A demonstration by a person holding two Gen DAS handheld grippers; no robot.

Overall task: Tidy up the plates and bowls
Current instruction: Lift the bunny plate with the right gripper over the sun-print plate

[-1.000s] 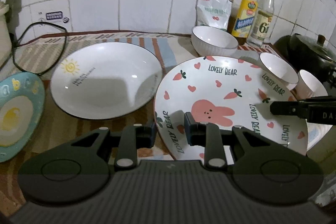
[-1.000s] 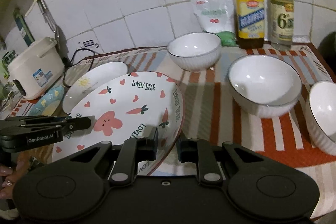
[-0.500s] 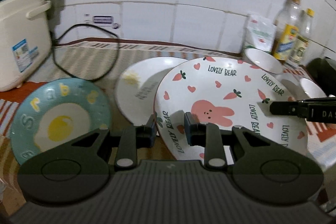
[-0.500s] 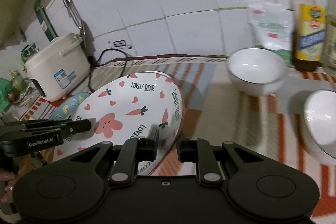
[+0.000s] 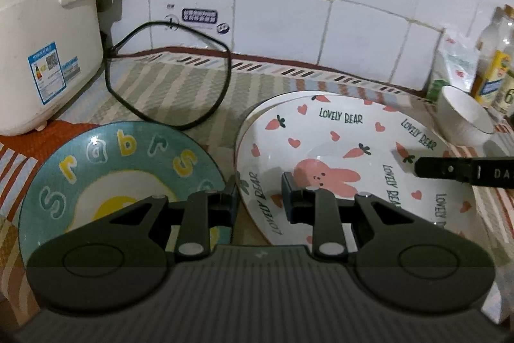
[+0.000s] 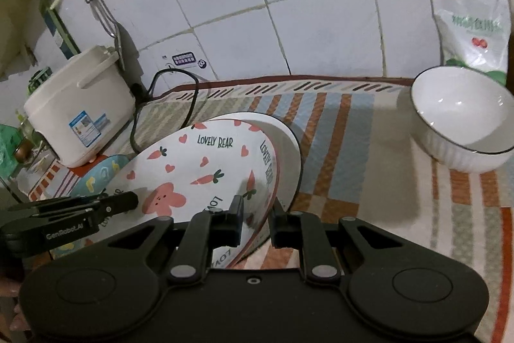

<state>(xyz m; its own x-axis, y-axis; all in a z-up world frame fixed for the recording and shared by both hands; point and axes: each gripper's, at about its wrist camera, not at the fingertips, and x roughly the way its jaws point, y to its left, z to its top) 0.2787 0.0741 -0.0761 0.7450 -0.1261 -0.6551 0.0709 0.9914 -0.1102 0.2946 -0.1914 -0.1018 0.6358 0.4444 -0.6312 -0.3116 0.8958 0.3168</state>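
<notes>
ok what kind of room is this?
Most likely a home kitchen counter: white tiled wall behind, a rice cooker plugged in at the left, and oil bottles beside plates and bowls on a striped mat.

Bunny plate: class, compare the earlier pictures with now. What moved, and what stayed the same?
The bunny plate, carried by both grippers, has travelled left along the counter and now covers most of the white plate, close to the blue plate. Left gripper and right gripper stay clamped on its rim.
</notes>
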